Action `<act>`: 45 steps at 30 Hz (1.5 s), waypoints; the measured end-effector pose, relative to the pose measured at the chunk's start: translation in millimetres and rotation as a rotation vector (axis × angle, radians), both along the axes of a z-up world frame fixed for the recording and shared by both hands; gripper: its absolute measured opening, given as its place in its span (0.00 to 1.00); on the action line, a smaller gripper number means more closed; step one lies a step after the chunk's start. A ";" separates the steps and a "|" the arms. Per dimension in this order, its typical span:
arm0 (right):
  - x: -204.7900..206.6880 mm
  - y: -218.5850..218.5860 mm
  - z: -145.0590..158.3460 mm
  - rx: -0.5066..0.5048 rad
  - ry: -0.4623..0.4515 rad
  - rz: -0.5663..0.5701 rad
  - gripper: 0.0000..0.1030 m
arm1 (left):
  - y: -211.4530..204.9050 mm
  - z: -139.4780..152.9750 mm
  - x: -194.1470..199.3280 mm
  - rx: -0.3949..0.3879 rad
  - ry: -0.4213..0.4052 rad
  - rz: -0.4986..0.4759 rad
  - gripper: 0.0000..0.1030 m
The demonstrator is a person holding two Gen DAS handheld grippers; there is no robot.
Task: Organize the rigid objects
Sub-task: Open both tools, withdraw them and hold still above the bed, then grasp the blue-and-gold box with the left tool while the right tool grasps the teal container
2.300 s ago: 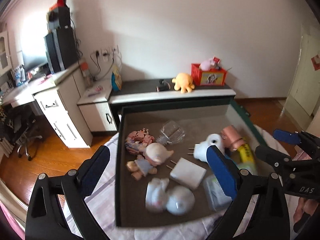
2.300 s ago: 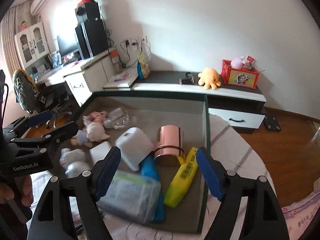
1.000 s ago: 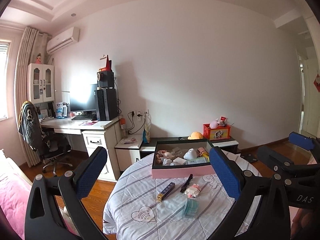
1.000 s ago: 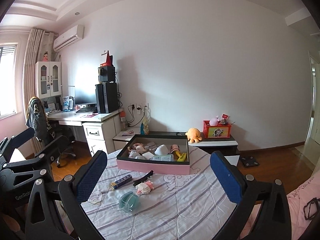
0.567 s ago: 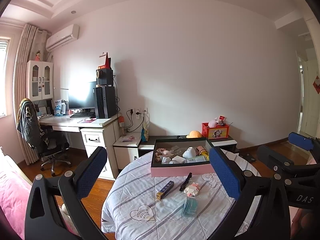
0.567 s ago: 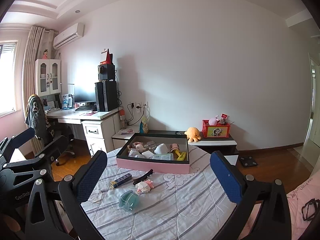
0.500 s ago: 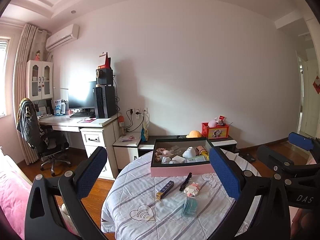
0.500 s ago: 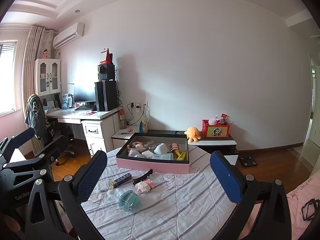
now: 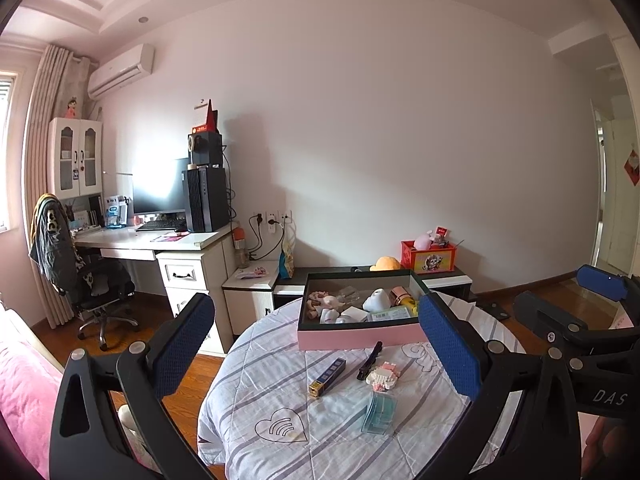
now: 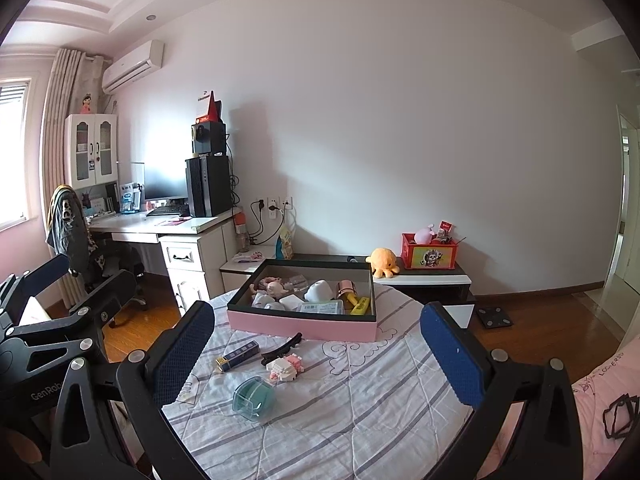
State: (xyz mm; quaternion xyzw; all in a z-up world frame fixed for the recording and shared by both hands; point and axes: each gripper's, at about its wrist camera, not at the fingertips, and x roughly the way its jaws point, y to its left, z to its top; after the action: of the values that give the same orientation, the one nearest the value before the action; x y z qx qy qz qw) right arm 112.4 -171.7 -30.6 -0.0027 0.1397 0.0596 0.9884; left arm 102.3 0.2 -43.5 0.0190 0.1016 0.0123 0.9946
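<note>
A pink box (image 9: 360, 336) (image 10: 304, 322) with a dark rim sits at the far side of the round table and holds several items, among them a white mask-like piece (image 9: 376, 300), a copper cup (image 10: 346, 288) and a yellow bottle (image 10: 360, 306). In front of it on the striped cloth lie a dark blue tube (image 9: 328, 376) (image 10: 238, 354), a black hair clip (image 9: 370, 360) (image 10: 282, 346), a pink block toy (image 9: 382, 376) (image 10: 284, 366) and a teal clear case (image 9: 379, 412) (image 10: 253, 398). My left gripper (image 9: 320, 350) and right gripper (image 10: 320, 350) are open, empty, held back from the table.
A white desk (image 10: 160, 226) with a monitor and a PC tower stands at the left with an office chair (image 9: 76, 276). A low cabinet (image 10: 420, 276) behind the table carries an orange plush and a red box. A pink bed (image 9: 24, 396) is at the lower left.
Both grippers pulled far back from above the box about 2 s ago; over the last second the views barely shift. Both stay open and empty.
</note>
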 end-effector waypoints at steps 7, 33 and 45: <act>14.1 5.0 -12.1 -0.006 0.048 0.009 1.00 | 10.2 -22.9 22.9 -0.017 0.064 -0.018 1.00; 146.5 66.4 -173.3 0.072 0.540 0.143 1.00 | 69.2 -151.7 110.6 -0.054 0.450 0.060 1.00; 153.8 42.5 -183.2 -0.032 0.548 0.169 0.37 | 31.4 -166.3 143.0 -0.031 0.523 -0.069 1.00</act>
State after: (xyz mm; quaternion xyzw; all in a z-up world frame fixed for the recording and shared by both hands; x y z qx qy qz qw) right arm 266.1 -129.2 -213.8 -0.0136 0.4018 0.1381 0.9052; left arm 245.3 31.6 -209.8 0.0100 0.3547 -0.0286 0.9345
